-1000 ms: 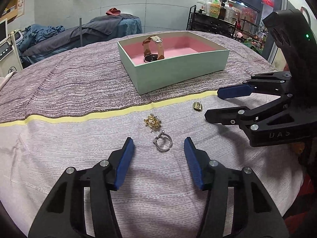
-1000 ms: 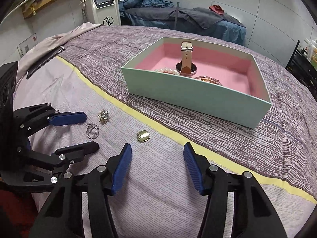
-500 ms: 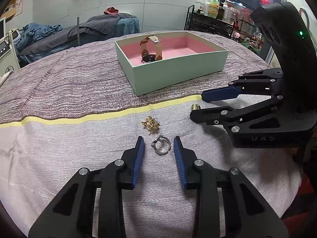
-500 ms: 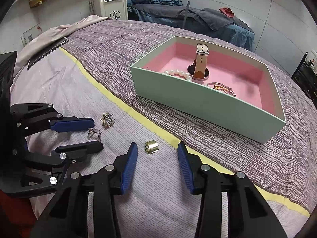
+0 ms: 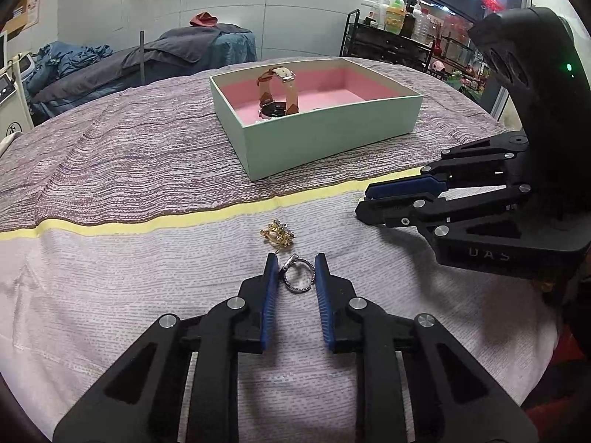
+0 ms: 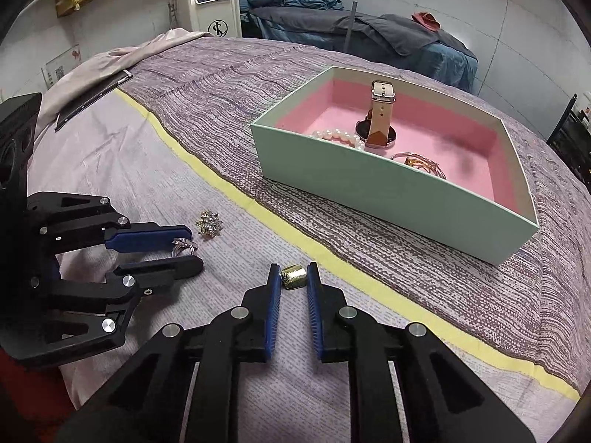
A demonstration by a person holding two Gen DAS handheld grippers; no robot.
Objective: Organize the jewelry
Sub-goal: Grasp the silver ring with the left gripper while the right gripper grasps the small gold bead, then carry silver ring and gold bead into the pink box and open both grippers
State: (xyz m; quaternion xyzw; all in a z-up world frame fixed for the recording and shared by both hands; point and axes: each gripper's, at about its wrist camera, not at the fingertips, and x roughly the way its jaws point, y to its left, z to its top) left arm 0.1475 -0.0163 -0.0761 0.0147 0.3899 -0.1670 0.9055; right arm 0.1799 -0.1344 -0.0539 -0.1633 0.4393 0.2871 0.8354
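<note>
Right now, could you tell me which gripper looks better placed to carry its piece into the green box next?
Right, I think. The right gripper is clamped on the gold ring, nearer the green box. The left gripper has just been closing around the silver ring, farther back on the bedspread.

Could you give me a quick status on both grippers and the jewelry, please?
Left gripper shut on silver ring. Right gripper shut on gold piece. Brooch loose. Box unobstructed.
</note>
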